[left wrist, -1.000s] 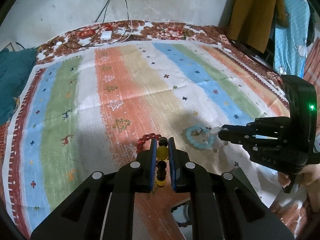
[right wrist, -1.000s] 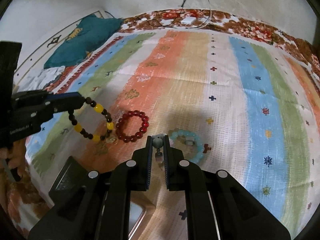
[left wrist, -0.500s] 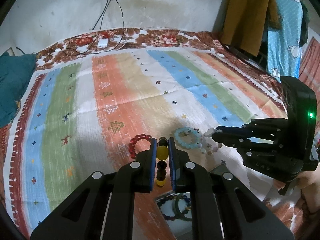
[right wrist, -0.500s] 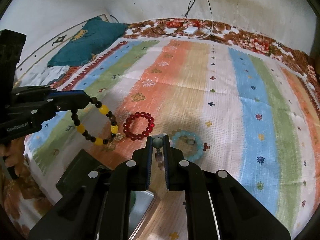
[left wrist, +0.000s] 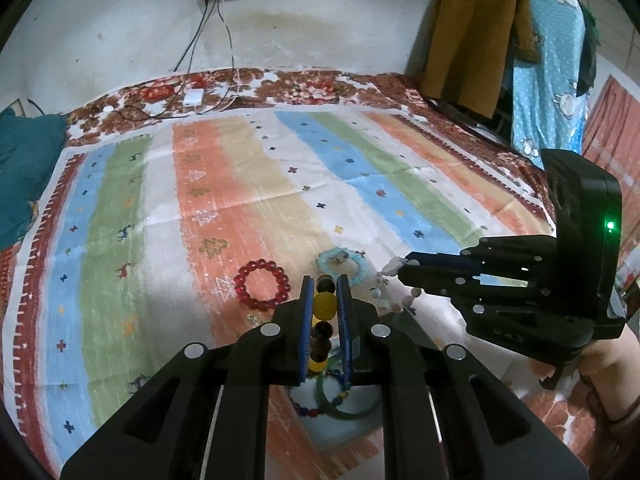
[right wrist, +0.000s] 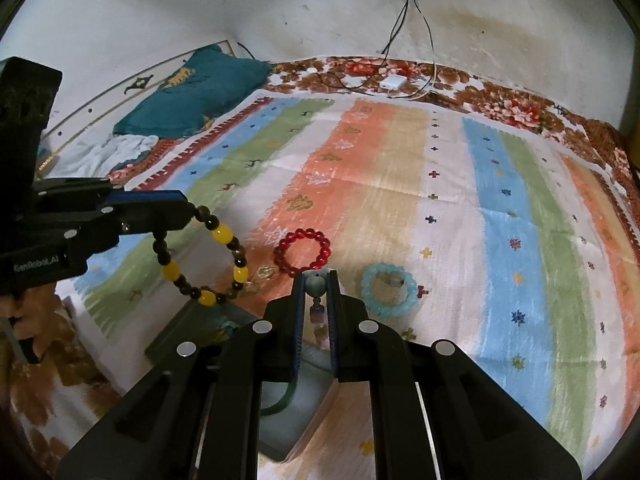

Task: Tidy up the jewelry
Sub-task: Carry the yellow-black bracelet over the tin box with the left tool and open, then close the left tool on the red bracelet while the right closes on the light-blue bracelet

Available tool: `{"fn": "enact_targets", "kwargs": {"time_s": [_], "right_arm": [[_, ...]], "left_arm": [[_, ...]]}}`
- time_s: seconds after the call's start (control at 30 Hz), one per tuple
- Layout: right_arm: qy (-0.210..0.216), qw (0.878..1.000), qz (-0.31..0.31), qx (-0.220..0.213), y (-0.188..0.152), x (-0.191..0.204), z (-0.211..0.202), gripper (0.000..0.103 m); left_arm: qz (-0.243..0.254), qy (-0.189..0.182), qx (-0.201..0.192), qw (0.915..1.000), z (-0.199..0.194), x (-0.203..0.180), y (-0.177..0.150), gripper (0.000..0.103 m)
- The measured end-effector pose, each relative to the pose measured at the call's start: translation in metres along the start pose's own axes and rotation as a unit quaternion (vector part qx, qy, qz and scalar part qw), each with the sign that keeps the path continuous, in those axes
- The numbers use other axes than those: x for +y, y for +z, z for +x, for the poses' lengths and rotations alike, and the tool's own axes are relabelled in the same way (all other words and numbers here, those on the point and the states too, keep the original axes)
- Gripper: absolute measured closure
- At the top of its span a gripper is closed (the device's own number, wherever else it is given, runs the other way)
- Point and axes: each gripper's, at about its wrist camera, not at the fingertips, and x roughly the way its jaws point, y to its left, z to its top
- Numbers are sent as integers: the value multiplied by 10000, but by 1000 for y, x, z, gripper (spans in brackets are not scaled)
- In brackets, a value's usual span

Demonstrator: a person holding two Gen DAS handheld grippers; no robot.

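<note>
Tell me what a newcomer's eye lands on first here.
The left tongs dangle a dark-brown-and-yellow beaded bracelet above the striped cloth. The right tongs pinch a pale beaded bracelet. Between them, on the cloth, lie a red bead bracelet and a light-blue bead bracelet.

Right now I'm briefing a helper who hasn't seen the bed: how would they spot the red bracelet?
On the striped bedspread, follow the orange stripe toward the near edge. There lies the ring of glossy red beads, flat and ungripped. Its pale blue beaded neighbour lies to its right.
</note>
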Motion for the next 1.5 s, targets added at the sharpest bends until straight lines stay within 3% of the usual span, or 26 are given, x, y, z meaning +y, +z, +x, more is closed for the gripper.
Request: {"fn": "enact_targets", "kwargs": {"time_s": [0.7,0.77,0.83,1.0,1.5], "right_arm": [[506,9986,15,143,-27,22,-19,92],[478,9987,114,156,-27,18,-17,86],[431,9988,201,142,-27,14,-17,70],[206,9991,333,166,-26,0,-11,60],[-63,9964,643,541,-11,-40,31,54]], "left_arm": [[43,-93,164,9998,-4,-16,-26,91],[-14,-5,156,9999,-2,-13,-25,87],[-89,60,138,9998,-1,-9,-24,77],[-376,312,240,9985,9,12,-24,59],[-627,625,751,9932,59,50,-6,40]]}}
